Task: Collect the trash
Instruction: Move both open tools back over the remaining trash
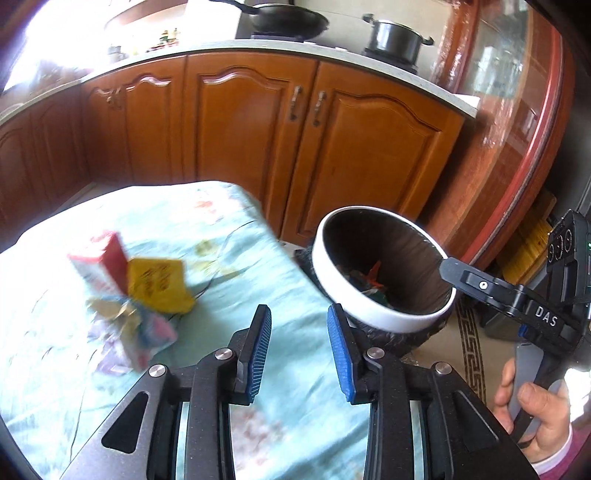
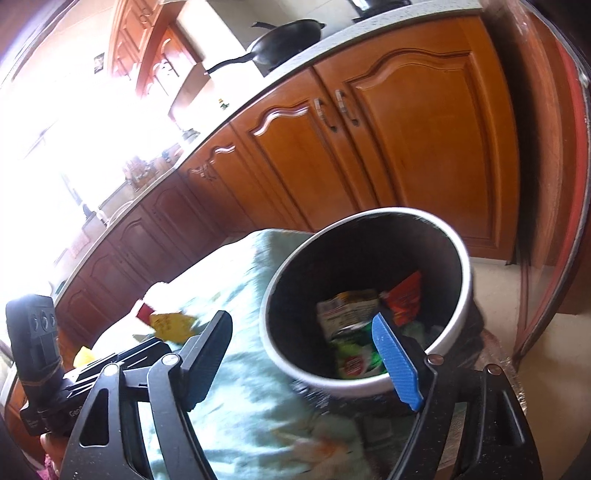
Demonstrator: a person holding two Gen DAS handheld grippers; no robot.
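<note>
A run of warm orange-brown wooden cabinets (image 1: pixel 258 122) with arched panel doors and metal handles lines the far side of the kitchen, under a pale speckled countertop (image 1: pixel 221 50). On it sit a black frying pan (image 1: pixel 288 16) and, further right, a dark lidded pot (image 1: pixel 397 37). In the near left, a tabletop (image 1: pixel 236 236) is draped with a pale turquoise flowered cloth. At the far right stands a glossy reddish wooden door frame (image 1: pixel 517 147). The floor (image 2: pixel 495 288) is pale beige tile, with a dark patterned border. Strong white daylight (image 2: pixel 74 129) floods in from the left, washing out that side.
</note>
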